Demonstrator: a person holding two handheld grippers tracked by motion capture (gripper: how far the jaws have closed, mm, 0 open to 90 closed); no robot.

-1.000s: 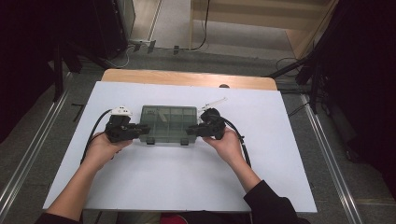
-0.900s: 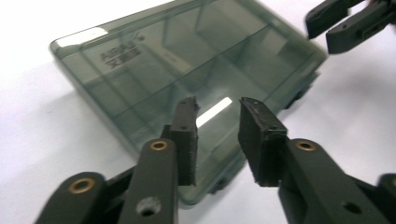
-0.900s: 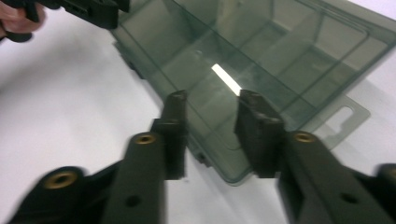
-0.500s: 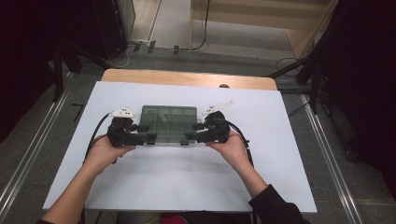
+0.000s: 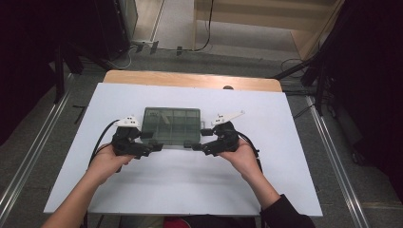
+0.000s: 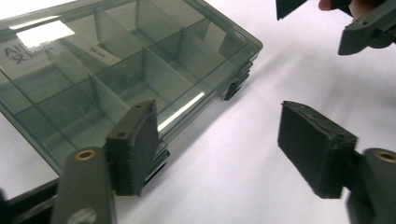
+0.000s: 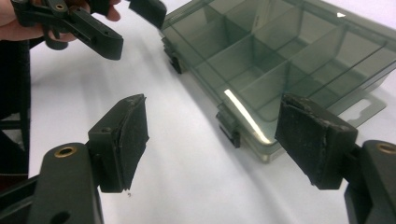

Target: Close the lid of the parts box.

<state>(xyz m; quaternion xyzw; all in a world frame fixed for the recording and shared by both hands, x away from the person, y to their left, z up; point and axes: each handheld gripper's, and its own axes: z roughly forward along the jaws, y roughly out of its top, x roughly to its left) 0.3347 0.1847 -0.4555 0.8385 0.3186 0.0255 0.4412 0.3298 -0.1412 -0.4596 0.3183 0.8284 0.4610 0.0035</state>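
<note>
A smoky clear compartment box lies lid shut on the white table top, with two dark latches on its near edge. My left gripper hovers at the box's near left corner, jaws open and empty. In the left gripper view the box lies to the left, with one pad over its edge. My right gripper is open at the near right corner. In the right gripper view a latch sits between the jaws and the box lies beyond.
The white board covers a wooden table whose far edge shows. Metal rails run along both sides on the floor. Cables trail from both grippers. The other gripper shows far off in each gripper view.
Both grippers have drawn back a little from the box's sides toward its near corners. The box has not moved.
</note>
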